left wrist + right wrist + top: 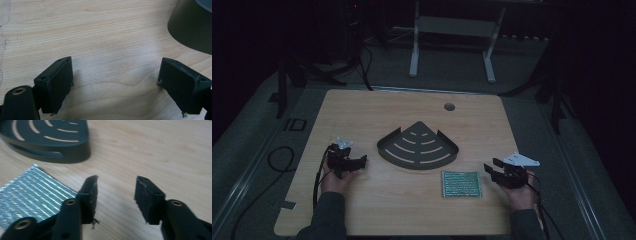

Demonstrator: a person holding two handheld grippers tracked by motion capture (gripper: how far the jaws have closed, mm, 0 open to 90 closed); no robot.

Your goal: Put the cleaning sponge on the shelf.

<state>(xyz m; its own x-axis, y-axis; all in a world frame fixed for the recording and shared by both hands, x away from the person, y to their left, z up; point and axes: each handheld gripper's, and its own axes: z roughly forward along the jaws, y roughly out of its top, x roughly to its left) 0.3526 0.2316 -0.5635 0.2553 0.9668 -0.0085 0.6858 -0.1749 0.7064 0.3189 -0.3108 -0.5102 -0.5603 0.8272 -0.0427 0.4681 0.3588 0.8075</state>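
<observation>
A dark fan-shaped corner shelf (418,146) with curved slots lies flat in the middle of the wooden table (362,115). In front of it, to the right, lies a green ribbed square pad (461,184). My left gripper (359,162) rests on the table left of the shelf, open, with bare wood between its jaws (115,82); the shelf's edge (192,27) is at the upper right there. My right gripper (493,168) sits right of the pad, open and holding nothing (116,188). The pad (32,192) and shelf (50,140) lie to its left.
A round cable hole (449,107) sits near the table's far edge. A white desk frame (452,30) stands on the floor behind the table. Cables (277,160) trail on the floor at the left. The room is dim.
</observation>
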